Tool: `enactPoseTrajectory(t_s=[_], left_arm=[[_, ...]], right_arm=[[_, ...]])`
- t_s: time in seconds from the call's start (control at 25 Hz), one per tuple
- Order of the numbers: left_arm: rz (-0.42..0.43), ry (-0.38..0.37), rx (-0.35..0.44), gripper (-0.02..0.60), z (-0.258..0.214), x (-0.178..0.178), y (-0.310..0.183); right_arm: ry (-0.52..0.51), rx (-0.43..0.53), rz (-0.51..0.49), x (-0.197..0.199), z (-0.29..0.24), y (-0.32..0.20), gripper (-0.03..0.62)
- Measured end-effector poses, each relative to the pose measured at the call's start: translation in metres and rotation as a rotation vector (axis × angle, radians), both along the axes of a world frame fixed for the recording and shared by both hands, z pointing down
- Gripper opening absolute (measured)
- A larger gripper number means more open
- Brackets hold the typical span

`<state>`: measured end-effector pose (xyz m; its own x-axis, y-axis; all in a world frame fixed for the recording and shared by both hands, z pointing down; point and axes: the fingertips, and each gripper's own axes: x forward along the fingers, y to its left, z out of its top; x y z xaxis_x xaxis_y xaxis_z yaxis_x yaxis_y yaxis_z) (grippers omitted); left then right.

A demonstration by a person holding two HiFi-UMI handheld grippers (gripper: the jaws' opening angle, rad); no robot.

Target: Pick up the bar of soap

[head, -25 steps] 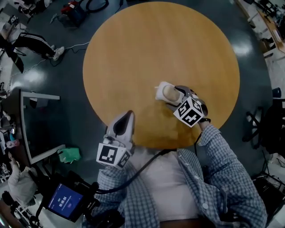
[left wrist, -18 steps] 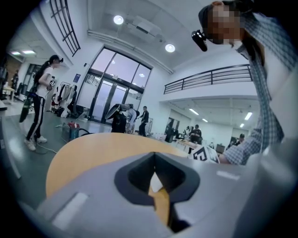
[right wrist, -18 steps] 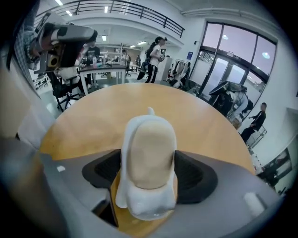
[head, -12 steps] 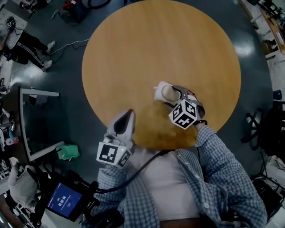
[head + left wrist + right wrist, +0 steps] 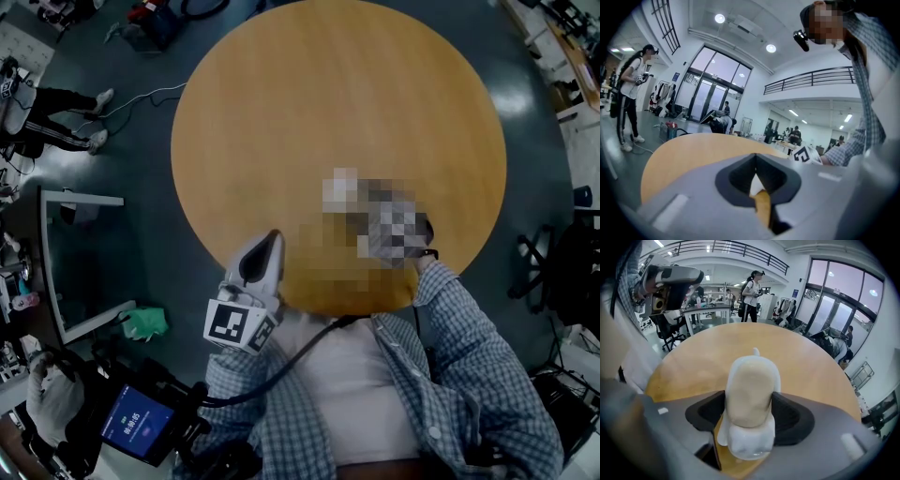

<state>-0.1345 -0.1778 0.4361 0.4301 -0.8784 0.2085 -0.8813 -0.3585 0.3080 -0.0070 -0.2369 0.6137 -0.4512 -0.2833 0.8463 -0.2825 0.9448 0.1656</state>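
Observation:
The bar of soap (image 5: 750, 390) is a beige oval in a white dish and lies on the round wooden table (image 5: 337, 94). In the right gripper view it fills the gap of my right gripper (image 5: 748, 414). The jaws are closing and their dark pads touch its two sides. A mosaic patch hides that gripper and the soap in the head view, right of the table's middle. My left gripper (image 5: 270, 242) hovers at the table's near edge, shut and holding nothing. Only a thin slit shows at its tips (image 5: 758, 187).
A person (image 5: 56, 94) stands on the floor at the far left, by cables. A monitor frame (image 5: 84, 262) and a lit tablet (image 5: 136, 422) are at the lower left. An office chair (image 5: 553, 262) stands at the right. A desk and a person (image 5: 752, 291) lie beyond the table.
The right gripper's marker cube shifted slightly left over the soap, then went under the mosaic. The left gripper stayed put. The person at far left walked on.

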Motion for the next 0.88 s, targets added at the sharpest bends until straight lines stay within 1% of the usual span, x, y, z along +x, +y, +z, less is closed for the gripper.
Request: enactPoseTrajectory(t_s=[0.2,0.4,0.52,0.68,0.8,0.88], left_arm=[[-0.003,0.002,0.004,-0.002,-0.003,0.0,0.001],[-0.007,0.001,0.003,-0.002,-0.001,-0.003,0.002],[-0.006,0.0,0.006,-0.002,-0.002,-0.002,0.001],[0.0,0.0,0.009,-0.002,-0.003,-0.002,0.0],[0.011,0.003,0.012,-0.002,-0.004,0.002,-0.001],[0.022,0.005,0.016,-0.002,-0.006,0.005,-0.003]], right_arm=[[-0.057,-0.022,0.04,-0.008,-0.004,-0.001,0.312],[-0.067,-0.08,0.015,-0.011,-0.004,0.003,0.284],[-0.087,-0.107,0.024,-0.009,-0.006,0.004,0.281],[-0.12,-0.105,0.052,-0.007,-0.014,0.002,0.278],[-0.123,-0.091,0.063,-0.005,-0.02,0.0,0.276],[-0.138,-0.098,0.098,-0.002,-0.02,-0.001,0.276]])
